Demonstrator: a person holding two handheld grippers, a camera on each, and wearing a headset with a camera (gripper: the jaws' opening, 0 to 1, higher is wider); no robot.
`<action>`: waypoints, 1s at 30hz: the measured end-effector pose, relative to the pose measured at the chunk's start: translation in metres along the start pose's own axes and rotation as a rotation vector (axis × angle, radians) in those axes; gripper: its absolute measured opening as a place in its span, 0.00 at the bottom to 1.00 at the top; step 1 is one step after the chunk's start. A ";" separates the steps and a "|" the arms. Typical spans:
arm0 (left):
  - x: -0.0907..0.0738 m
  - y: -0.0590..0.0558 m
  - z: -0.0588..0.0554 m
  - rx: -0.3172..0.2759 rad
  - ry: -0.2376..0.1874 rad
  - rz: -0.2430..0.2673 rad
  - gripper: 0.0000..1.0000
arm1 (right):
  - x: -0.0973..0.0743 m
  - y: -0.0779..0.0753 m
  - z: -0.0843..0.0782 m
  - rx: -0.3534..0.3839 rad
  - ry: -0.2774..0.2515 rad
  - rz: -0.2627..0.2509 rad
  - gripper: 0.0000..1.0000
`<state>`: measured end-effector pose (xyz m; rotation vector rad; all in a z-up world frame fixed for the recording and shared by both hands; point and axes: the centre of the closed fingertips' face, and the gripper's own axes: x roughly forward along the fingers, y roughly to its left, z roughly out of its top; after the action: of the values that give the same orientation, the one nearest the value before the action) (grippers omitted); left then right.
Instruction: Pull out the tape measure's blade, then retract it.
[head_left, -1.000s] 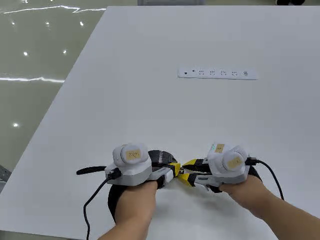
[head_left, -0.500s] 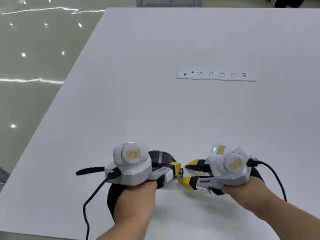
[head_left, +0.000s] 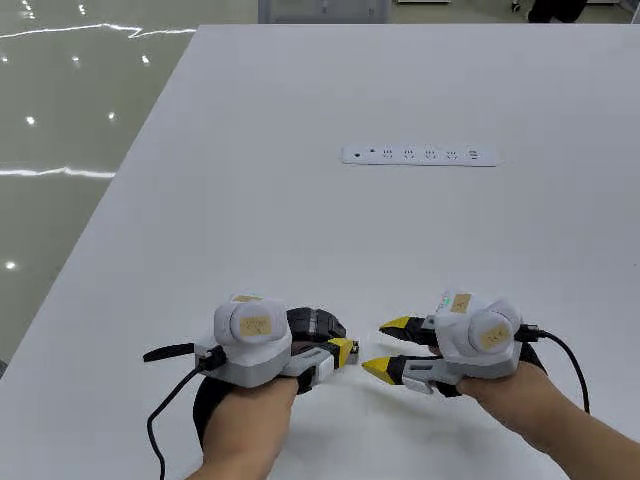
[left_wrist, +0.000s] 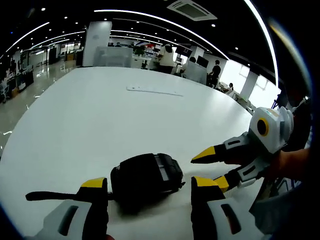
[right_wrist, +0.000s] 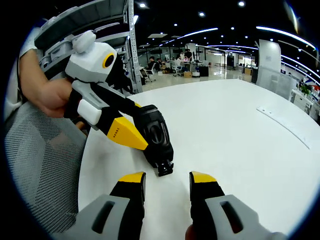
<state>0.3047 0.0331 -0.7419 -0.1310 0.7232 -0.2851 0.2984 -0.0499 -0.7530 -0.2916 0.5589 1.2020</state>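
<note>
Both hands are low at the near edge of the white table (head_left: 300, 220), knuckles up, the grippers pointed at each other. The left hand (head_left: 250, 415) holds the left gripper (head_left: 335, 352) level and aimed to the person's right. Its yellow-tipped jaws sit on either side of the black tape measure (head_left: 312, 325) and look closed on the case, which rests on the table. In the left gripper view the tape measure (left_wrist: 145, 177) lies between the jaws of the left gripper (left_wrist: 150, 184), and a black strap (left_wrist: 50, 196) trails off behind it.

The right hand (head_left: 515, 395) has the right gripper (head_left: 386, 348) turned inward and rolled a little, so one jaw is higher than the other. Its jaws are spread and hold nothing, and the tips stop just short of the left gripper's. In the right gripper view the tape measure's hook (right_wrist: 165, 168) sits at the mouth of the case, just ahead of the gap in the right gripper (right_wrist: 167, 179).

A white power strip (head_left: 418, 156) lies well away, further up the table.
</note>
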 end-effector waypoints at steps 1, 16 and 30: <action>-0.001 0.000 -0.001 0.010 0.003 -0.005 0.64 | -0.002 0.000 0.001 0.001 -0.003 -0.006 0.32; -0.022 -0.002 0.004 0.138 -0.002 -0.087 0.68 | -0.030 -0.004 0.001 0.037 -0.030 -0.057 0.41; -0.046 -0.002 0.018 0.234 -0.035 -0.193 0.69 | -0.055 -0.006 -0.004 0.054 -0.029 -0.095 0.50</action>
<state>0.2834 0.0456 -0.6994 0.0173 0.6384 -0.5482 0.2891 -0.0972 -0.7265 -0.2518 0.5457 1.0965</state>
